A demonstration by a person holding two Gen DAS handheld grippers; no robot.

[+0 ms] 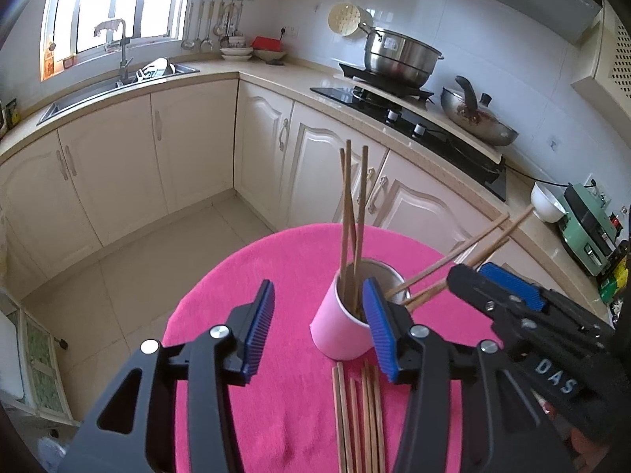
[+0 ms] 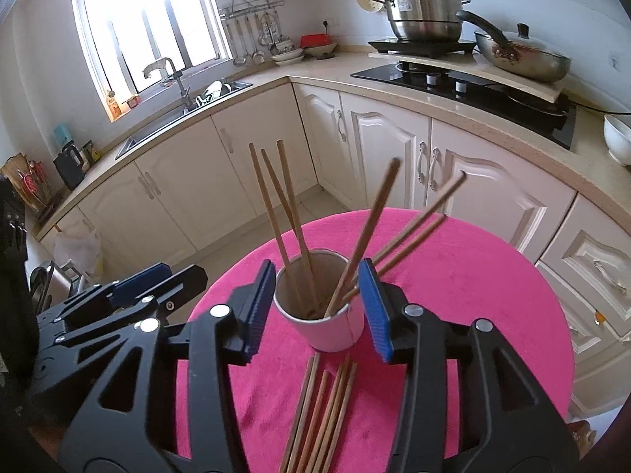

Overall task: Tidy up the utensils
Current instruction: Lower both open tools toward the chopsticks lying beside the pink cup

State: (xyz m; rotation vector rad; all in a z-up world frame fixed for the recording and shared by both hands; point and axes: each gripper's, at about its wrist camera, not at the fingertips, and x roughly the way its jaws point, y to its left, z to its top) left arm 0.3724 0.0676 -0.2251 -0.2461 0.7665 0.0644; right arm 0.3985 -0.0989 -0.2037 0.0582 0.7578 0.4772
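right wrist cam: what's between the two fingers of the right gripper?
The pink cup with chopsticks standing in it sits between the open right gripper's fingers, clearest in the right wrist view. More chopsticks lie loose on the cloth nearer the camera.

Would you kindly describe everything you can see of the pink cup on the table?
The pink cup looks like paper: pale pink outside, greyish inside, with a thin rolled rim and a side seam. It stands upright on the pink tablecloth, open end up, holding six wooden chopsticks: three lean toward the left gripper's side, three toward the right. More loose chopsticks lie just in front. Neither open gripper visibly touches it.
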